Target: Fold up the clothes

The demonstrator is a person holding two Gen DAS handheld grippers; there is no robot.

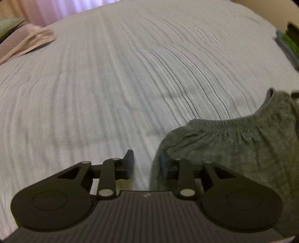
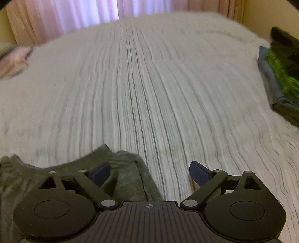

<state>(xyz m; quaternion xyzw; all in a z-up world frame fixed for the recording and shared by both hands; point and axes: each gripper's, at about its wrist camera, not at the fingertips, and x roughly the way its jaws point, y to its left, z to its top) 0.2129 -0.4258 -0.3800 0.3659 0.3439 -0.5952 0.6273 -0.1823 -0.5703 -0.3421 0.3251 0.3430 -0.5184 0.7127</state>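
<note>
Both tools, left (image 1: 143, 164) and right (image 2: 149, 172), hung spread over the grey garment (image 1: 233, 149), lying unfolded at the bed's (image 1: 112, 84) near edge.

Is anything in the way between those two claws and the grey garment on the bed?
Nothing visible is. The grey garment lies right by both open grippers: the left gripper at its edge, the right gripper partly over it. The bedspread beyond is bare; a stack of clothes sits far right.

A pale ribbed bedspread (image 2: 149, 84) covers the whole bed, creased in long lines. Pink curtains (image 2: 74, 15) hang beyond its far edge, and a pinkish pillow (image 1: 24, 44) lies at the far left corner
</note>
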